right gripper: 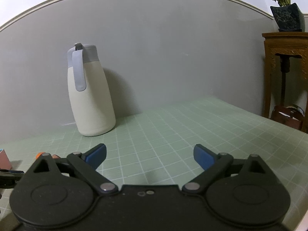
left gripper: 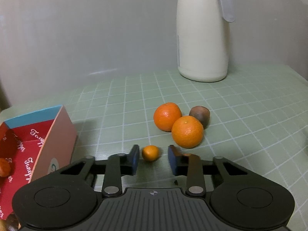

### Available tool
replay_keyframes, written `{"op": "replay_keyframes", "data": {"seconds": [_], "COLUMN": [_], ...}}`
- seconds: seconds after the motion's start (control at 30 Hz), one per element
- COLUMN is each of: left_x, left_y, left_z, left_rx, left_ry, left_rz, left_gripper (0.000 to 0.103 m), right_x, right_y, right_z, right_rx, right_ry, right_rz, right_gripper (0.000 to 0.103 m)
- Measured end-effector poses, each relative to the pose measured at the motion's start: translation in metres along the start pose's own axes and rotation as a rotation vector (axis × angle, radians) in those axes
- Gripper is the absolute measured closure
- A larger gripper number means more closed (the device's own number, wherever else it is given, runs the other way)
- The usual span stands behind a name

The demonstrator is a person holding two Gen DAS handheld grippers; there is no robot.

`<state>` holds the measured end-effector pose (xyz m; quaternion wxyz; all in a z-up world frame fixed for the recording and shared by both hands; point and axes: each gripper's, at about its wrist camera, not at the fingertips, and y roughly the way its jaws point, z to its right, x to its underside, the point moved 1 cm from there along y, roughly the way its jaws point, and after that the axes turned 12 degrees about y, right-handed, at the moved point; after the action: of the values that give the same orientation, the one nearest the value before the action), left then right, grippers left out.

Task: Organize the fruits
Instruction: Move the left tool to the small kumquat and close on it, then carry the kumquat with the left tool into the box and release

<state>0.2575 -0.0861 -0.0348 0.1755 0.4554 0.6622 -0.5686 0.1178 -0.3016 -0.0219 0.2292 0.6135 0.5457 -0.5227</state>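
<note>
In the left wrist view my left gripper (left gripper: 153,155) is open, with a small orange kumquat (left gripper: 150,152) on the table between its blue fingertips, touching neither. Just beyond lie two larger oranges (left gripper: 167,116) (left gripper: 187,131) and a brown kiwi (left gripper: 200,115), bunched together. A red open box (left gripper: 38,146) stands at the left with one small orange fruit (left gripper: 4,167) inside. My right gripper (right gripper: 150,154) is wide open and empty above the green grid tablecloth; a sliver of orange fruit (right gripper: 40,155) shows at its left edge.
A cream thermos jug with a grey lid and handle (left gripper: 203,38) (right gripper: 90,96) stands by the wall at the back. A wooden stand (right gripper: 286,73) with a potted plant (right gripper: 286,13) is beyond the table's right edge.
</note>
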Motion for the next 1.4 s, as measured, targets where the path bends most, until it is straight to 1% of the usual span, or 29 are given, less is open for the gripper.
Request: {"op": "replay_keyframes", "data": {"seconds": [0.2, 0.27, 0.53, 0.77, 0.9, 1.13, 1.4], "left_x": [0.001, 0.001, 0.003, 0.005, 0.008, 0.018, 0.041], "left_y": [0.002, -0.001, -0.021, -0.047, -0.060, -0.077, -0.091], "left_z": [0.003, 0.003, -0.005, -0.022, -0.034, -0.060, -0.094], "left_rx": [-0.008, -0.011, -0.021, -0.042, -0.067, -0.125, -0.203], "left_ry": [0.007, 0.000, -0.012, -0.047, -0.066, -0.118, -0.181], "left_rz": [0.011, 0.026, 0.074, 0.126, 0.144, 0.161, 0.139], "left_gripper": [0.083, 0.083, 0.083, 0.083, 0.083, 0.083, 0.083], "right_x": [-0.004, -0.003, -0.001, 0.003, 0.006, 0.013, 0.025], "right_y": [-0.003, -0.003, -0.004, -0.005, -0.003, -0.002, 0.000], "right_z": [0.006, 0.006, 0.000, -0.011, -0.017, -0.033, -0.056], "right_rx": [0.006, 0.004, -0.012, -0.006, -0.005, -0.034, -0.072], "right_ry": [0.020, 0.017, 0.004, -0.030, -0.046, -0.080, -0.122], "right_rz": [0.013, 0.009, 0.007, 0.016, 0.015, 0.004, -0.023], "right_gripper": [0.006, 0.006, 0.006, 0.006, 0.006, 0.006, 0.006]}}
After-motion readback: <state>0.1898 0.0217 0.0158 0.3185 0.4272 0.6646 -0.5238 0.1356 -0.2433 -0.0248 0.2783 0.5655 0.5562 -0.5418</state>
